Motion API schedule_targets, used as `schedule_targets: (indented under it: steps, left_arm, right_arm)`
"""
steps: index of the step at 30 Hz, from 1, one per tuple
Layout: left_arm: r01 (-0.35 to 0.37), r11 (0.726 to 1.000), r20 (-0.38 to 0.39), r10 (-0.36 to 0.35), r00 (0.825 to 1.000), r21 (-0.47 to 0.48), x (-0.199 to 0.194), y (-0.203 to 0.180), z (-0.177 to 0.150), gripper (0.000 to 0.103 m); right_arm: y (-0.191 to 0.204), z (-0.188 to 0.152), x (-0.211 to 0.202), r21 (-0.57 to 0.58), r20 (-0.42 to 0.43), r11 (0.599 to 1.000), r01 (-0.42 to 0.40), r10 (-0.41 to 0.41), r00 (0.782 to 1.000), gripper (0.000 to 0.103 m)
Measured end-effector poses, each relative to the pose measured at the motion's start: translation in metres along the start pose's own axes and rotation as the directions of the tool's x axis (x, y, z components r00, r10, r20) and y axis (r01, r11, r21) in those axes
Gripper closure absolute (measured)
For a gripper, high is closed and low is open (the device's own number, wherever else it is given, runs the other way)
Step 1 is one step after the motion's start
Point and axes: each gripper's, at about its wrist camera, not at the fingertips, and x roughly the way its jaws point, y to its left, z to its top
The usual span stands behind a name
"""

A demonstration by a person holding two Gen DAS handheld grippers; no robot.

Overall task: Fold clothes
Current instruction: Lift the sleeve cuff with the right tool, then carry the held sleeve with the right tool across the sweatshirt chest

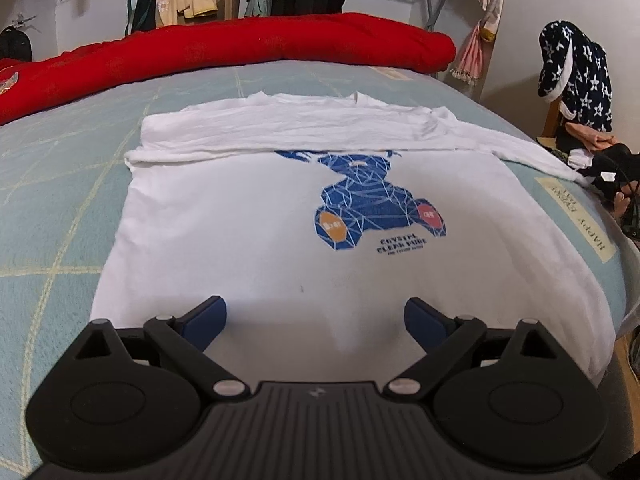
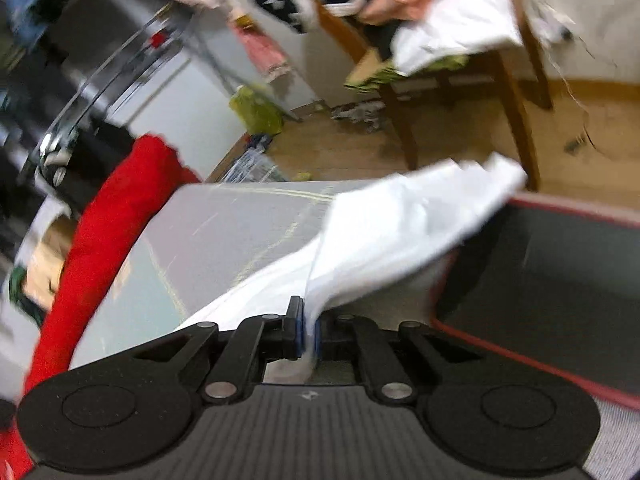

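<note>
One white shirt [image 1: 248,232], blue bear print [image 1: 360,196] upward, spread on bed [image 1: 60,208]; one sleeve folded across its chest, the other stretched toward 3 o'clock. Left gripper [image 1: 316,320]: jaws apart, over the near hem, holding nothing. Right gripper [image 2: 308,332]: jaws clamped on that sleeve [image 2: 392,232], lifted off the bed. Red quilt [image 1: 240,44] at 12 o'clock.

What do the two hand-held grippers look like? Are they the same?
Yes, they match. The left hand-held gripper and right hand-held gripper each have a black ribbed body, two round black discs at the sides, jointed black linkage bars with silver pivot pins, and blue pads on the fingers. A small pale mark sits mid-body.
</note>
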Motion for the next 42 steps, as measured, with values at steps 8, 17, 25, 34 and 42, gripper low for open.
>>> schedule_targets:
  steps: [8,17,25,34,42]
  left_arm:
    - [0.02,1.0,0.024,-0.02,0.999,0.015,-0.006,0.007,0.006,0.008]
    - [0.046,0.999,0.035,-0.047,0.998,0.026,-0.023,0.023,0.005,0.008]
    - [0.06,0.998,0.042,-0.06,0.997,0.002,-0.035,0.039,-0.001,0.008]
    - [0.068,0.998,0.032,-0.068,0.997,0.009,-0.044,0.047,-0.007,0.007]
    - [0.056,0.998,0.023,-0.056,0.998,-0.008,-0.05,0.052,-0.012,0.007]
  right_arm:
    - [0.069,0.009,-0.012,-0.145,-0.034,0.983,-0.112,0.109,0.994,0.098]
    - [0.171,-0.015,-0.018,-0.312,-0.124,0.919,-0.239,0.21,0.97,0.098]
    - [0.241,-0.05,-0.024,-0.392,-0.201,0.86,-0.328,0.267,0.942,0.098]
    - [0.299,-0.097,-0.027,-0.448,-0.274,0.792,-0.416,0.321,0.907,0.098]
    - [0.336,-0.141,-0.028,-0.492,-0.326,0.733,-0.47,0.345,0.88,0.098]
